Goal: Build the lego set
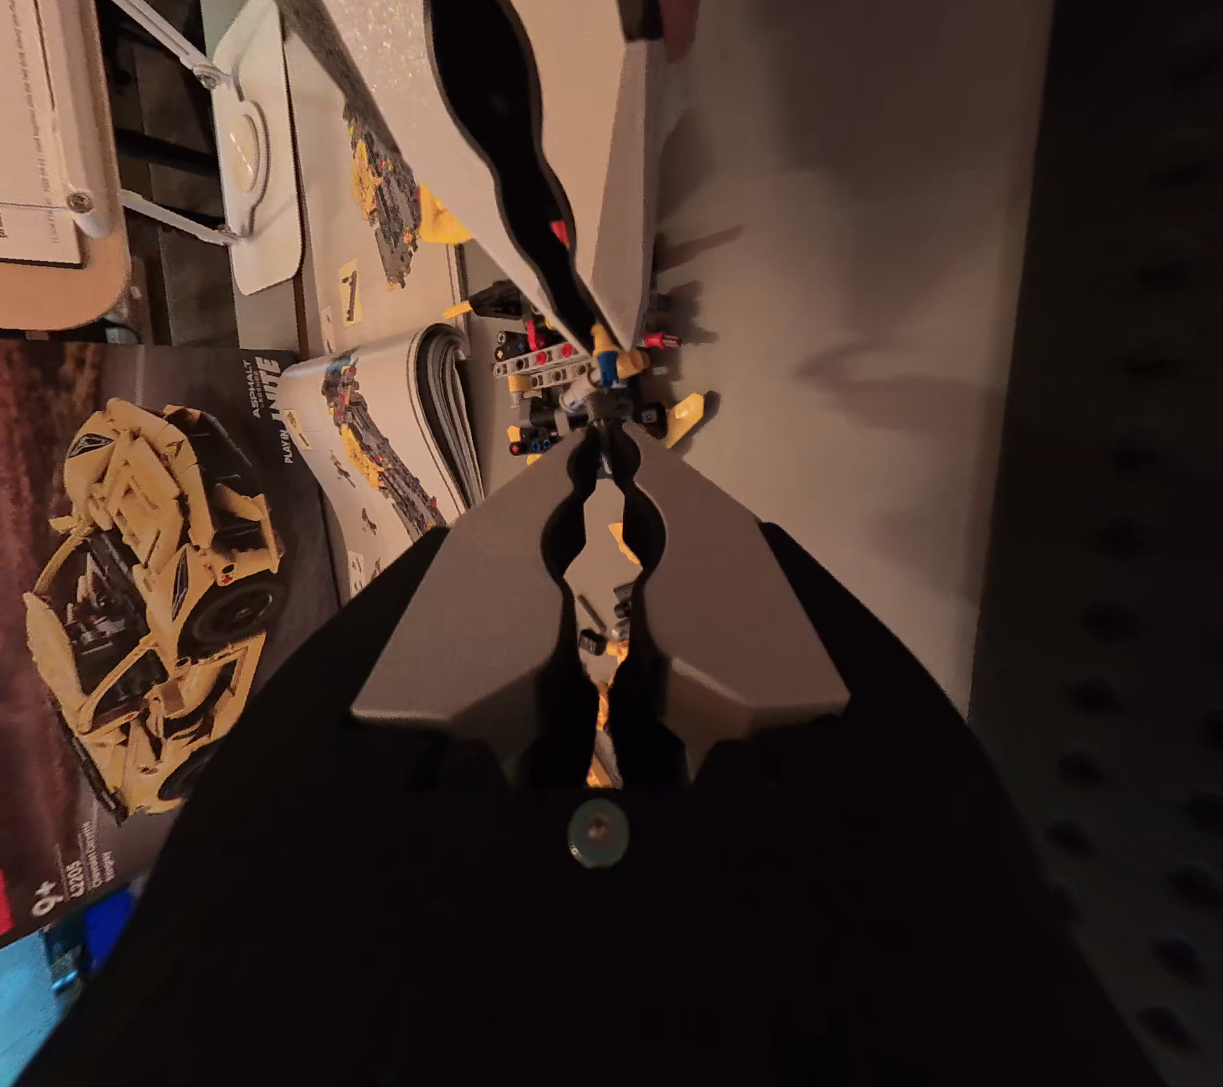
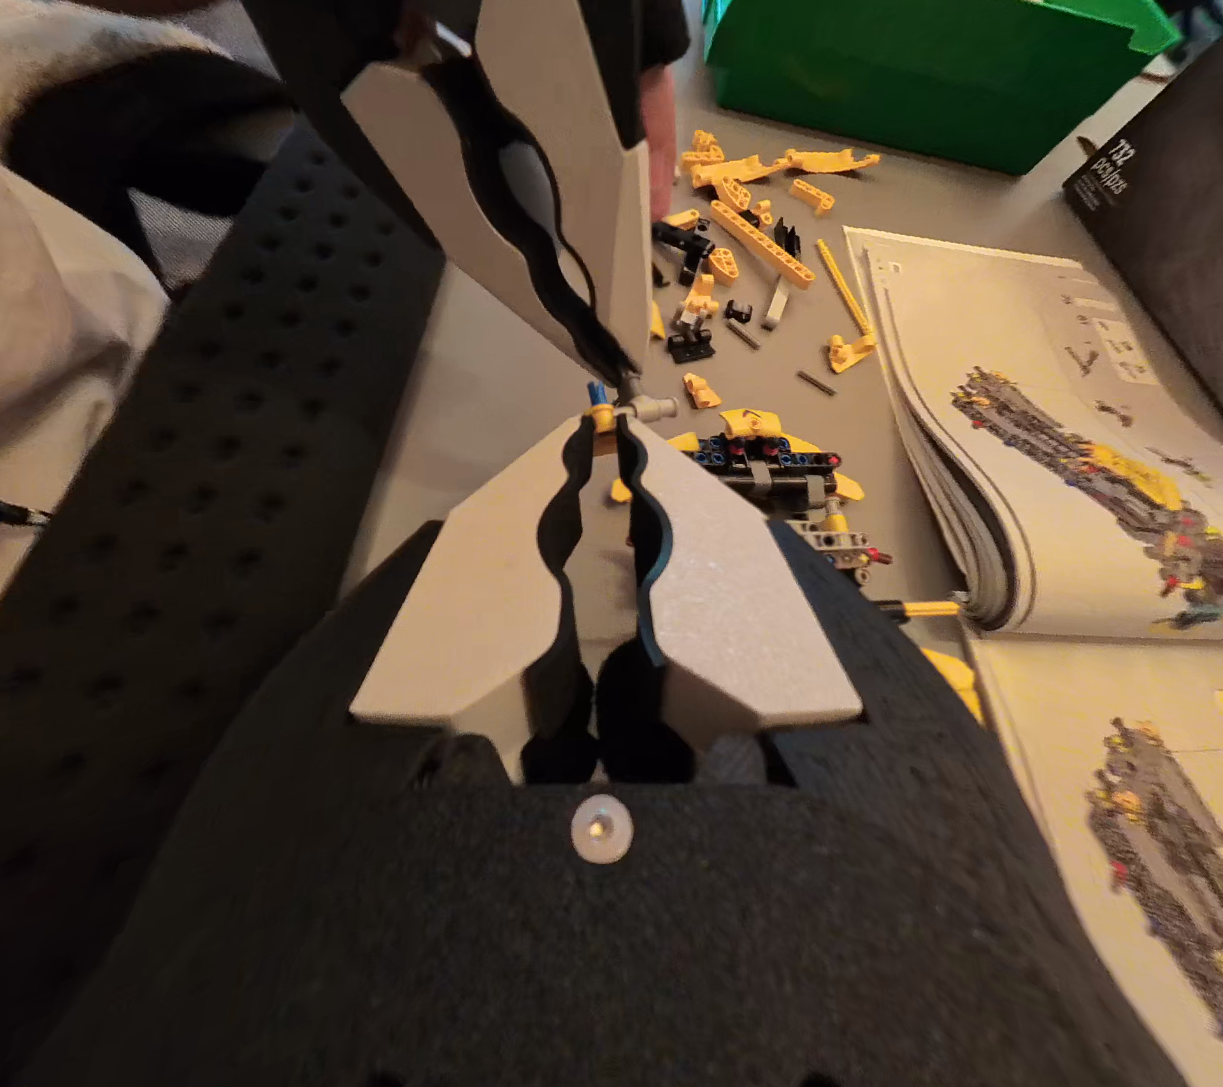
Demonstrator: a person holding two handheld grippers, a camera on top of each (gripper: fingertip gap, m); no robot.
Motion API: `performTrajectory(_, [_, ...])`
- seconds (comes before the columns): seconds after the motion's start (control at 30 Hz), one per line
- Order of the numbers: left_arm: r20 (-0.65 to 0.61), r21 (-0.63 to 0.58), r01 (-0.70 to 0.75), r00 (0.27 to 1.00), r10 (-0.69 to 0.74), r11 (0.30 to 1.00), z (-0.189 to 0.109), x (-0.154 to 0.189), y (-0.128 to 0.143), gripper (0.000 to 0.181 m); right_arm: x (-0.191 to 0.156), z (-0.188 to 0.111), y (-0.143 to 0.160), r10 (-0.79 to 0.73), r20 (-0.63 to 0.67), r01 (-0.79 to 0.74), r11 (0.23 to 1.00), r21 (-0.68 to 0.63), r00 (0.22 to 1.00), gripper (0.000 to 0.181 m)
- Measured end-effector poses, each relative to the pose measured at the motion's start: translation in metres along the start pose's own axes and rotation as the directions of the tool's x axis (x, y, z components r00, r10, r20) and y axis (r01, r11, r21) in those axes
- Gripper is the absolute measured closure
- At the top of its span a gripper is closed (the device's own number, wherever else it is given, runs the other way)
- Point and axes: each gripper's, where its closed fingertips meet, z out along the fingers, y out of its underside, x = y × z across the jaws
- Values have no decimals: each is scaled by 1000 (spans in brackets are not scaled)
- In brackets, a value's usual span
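While your two claws meet tip to tip above the table, your right gripper is pinched narrow on a small yellow-and-blue piece, and your left gripper is clamped on the grey connector joined to it. Just beyond the right claw's tips sits the partly built chassis; farther off lie loose yellow parts.

- Tiny yellow-and-blue plastic pin piece joined to a small grey plastic connector, pinched up off the table where the two sets of tips meet.
- Half-built black, grey and yellow brick chassis flat on the table just behind.
- Loose yellow and black plastic beams and pins scattered farther back.
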Motion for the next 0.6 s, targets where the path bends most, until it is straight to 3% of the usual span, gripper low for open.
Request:
performTrajectory(0.2, [-56, 82, 33, 998, -28, 996, -6, 3, -7, 178, -7, -5, -5, 64, 91, -69, 996, 56, 994, 175])
performTrajectory(0.37, [-96, 16, 37, 995, -35, 999, 1, 15, 8, 178, -33, -1, 27, 130, 246, -105, 988, -113, 960, 175])
performTrajectory(0.47, [-113, 42, 59, 992, -54, 997, 4, 26, 8, 178, -33, 9, 54, 118, 200, -67, 967, -245, 973, 175])
performTrajectory(0.6, [-59, -39, -11, 998, 8, 999, 16, 35, 20, 177, -36, 17, 48, 135, 210, -88, 972, -217, 968, 175])
